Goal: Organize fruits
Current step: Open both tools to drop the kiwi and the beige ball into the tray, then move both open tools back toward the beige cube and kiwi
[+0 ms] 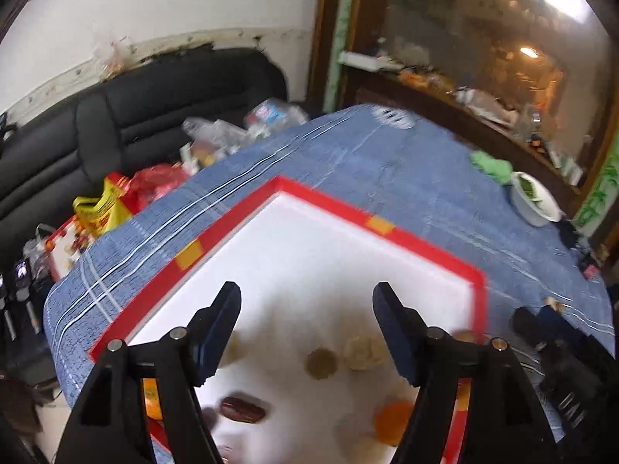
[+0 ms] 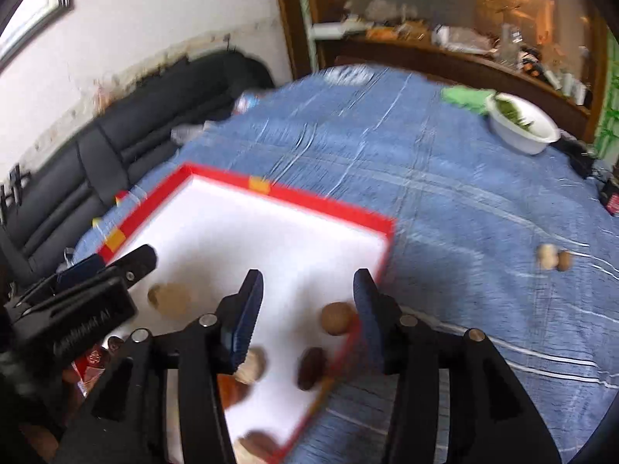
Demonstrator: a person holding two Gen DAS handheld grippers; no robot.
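Your left tongs (image 1: 307,301) stand wide apart with nothing between the pads, hanging over the white floor of the red-rimmed tray (image 1: 332,195). Your right tongs (image 2: 308,288) are also parted and grip nothing; one pad hangs over the tray floor, the other over the tray's right rim.

The fruits lie near you in the tray. In the left view a round brown fruit (image 1: 321,363) sits just beside a pale lumpy one (image 1: 361,352), with a dark date (image 1: 243,410) to the left and an orange one (image 1: 392,421) lower right, partly hidden by a finger. In the right view a brown ball (image 2: 337,318) rests close to the right rim, a second dark date (image 2: 310,367) below it, and a tan fruit (image 2: 170,297) sits further left. All are blurred.

The far half of the tray is bare white, right up to its far corner. Beyond the rim the blue striped cloth (image 2: 445,178) on the tabletop runs open to the right. There a small cluster of pale and brown fruits (image 2: 553,258) lies outside the tray, well apart from it. A white bowl of greens (image 2: 522,123) stands at the far right edge. On the left the cloth ends beside a black sofa (image 1: 116,116).
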